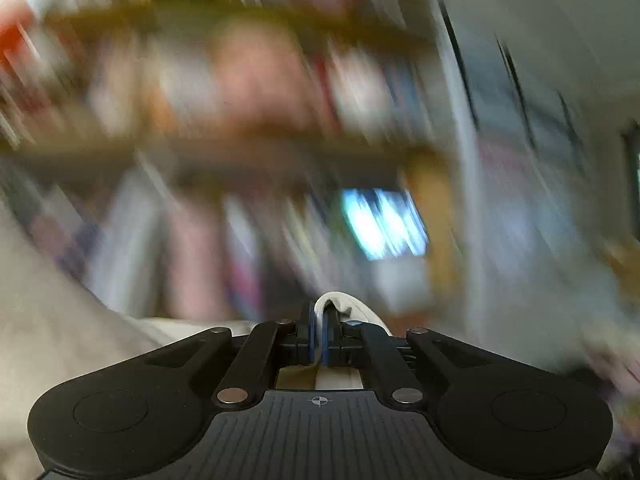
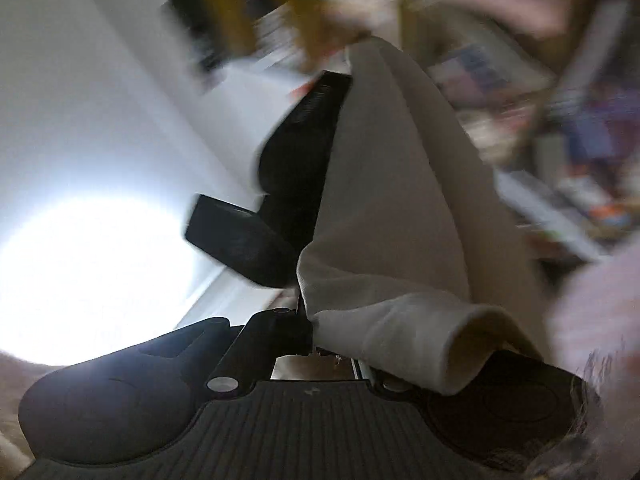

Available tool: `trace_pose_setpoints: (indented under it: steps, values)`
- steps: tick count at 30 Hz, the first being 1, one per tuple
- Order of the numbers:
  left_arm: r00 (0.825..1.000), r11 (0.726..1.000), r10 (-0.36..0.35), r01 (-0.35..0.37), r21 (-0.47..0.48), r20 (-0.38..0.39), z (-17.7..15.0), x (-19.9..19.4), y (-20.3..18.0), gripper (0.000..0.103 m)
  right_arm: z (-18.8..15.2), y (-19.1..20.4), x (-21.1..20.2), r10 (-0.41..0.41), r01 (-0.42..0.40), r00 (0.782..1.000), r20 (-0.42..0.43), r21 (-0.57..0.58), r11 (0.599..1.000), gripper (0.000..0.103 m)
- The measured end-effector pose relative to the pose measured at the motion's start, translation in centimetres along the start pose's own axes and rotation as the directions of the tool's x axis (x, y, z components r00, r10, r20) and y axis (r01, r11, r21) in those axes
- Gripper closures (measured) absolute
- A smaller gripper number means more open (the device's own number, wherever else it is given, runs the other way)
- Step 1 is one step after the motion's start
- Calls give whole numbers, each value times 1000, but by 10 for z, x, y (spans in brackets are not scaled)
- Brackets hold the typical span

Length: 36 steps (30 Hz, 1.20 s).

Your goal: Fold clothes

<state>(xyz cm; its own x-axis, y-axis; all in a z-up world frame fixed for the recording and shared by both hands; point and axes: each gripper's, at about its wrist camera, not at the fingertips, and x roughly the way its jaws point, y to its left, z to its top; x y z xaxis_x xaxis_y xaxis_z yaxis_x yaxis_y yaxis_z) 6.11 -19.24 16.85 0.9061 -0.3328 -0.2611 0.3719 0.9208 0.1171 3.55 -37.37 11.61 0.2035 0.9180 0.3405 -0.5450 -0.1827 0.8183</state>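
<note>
My left gripper point(image 1: 319, 336) is shut on a fold of a white garment point(image 1: 334, 305), pinched between its blue pads; the cloth trails off to the lower left point(image 1: 48, 340). In the right wrist view the same white garment point(image 2: 400, 208) hangs stretched from the other gripper point(image 2: 296, 168) above down to my right gripper point(image 2: 310, 326), which is shut on its edge. A rolled hem point(image 2: 444, 344) drapes over my right gripper's right side and hides that finger. Both grippers are raised, pointing up into the room.
Both views are heavily motion-blurred. A bookshelf point(image 1: 240, 92) full of coloured items fills the left wrist view, with a bright screen point(image 1: 380, 224) in it. The right wrist view shows a white wall or ceiling with a bright light point(image 2: 92, 280) and shelves point(image 2: 560, 120).
</note>
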Motion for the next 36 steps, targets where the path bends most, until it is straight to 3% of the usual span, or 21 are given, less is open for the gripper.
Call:
trace_pose_setpoints:
  steps: [2,3,5,6,7,8,9,10,11,13,16,19,22,24,28,33,36]
  values:
    - [981,991,-128,133,29,-148,-18,47,-20,92,-8,-28,-33,-183,182,983,5,66,981,101]
    - [959,985,-147,164,54,-242,-39,66,-30,92,-13,-41,-47,-260,260,966,-10,98,961,102]
    - [901,980,-115,171,99,-418,-88,85,-43,92,-25,-61,-66,-396,402,916,-67,143,904,101]
    - [877,981,-98,165,104,-470,-107,87,-44,92,-31,-68,-71,-462,473,881,-104,147,869,101]
    - [867,985,-87,147,85,-490,-119,84,-40,90,-38,-75,-75,-531,548,835,-142,142,824,91]
    - [861,991,-80,124,55,-501,-127,79,-33,89,-42,-81,-77,-600,622,781,-175,118,774,68]
    - [855,995,-74,101,25,-513,-135,73,-27,83,-46,-86,-77,-657,681,727,-198,84,728,60]
    - [855,997,-66,79,2,-515,-140,64,-20,71,-49,-91,-78,-710,735,669,-219,49,677,61]
    - [857,998,-58,57,-17,-511,-143,52,-14,66,-53,-96,-79,-743,768,627,-233,26,640,61]
    - [862,998,-40,15,-55,-505,-150,29,-2,53,-54,-104,-81,-757,784,606,-244,21,621,60]
    - [856,993,23,-79,-87,-516,-161,-5,8,50,-46,-102,-69,-793,810,559,-242,-46,585,58]
    - [834,968,97,-206,-143,-543,-178,-38,22,41,-48,-105,-61,-840,829,493,-227,-170,533,52]
    - [808,935,148,-302,-186,-571,-193,-60,36,39,-50,-107,-53,-881,833,426,-203,-292,470,47]
    - [791,917,172,-347,-198,-587,-201,-68,42,37,-53,-110,-45,-897,826,397,-192,-352,441,44]
    - [771,896,201,-394,-205,-604,-211,-75,47,35,-59,-114,-32,-917,811,361,-170,-428,398,41]
    - [771,901,213,-392,-184,-600,-210,-75,44,35,-63,-117,-25,-951,799,297,-85,-523,296,41]
    - [773,904,220,-390,-173,-596,-207,-76,43,34,-64,-121,-29,-960,803,270,-69,-535,264,41]
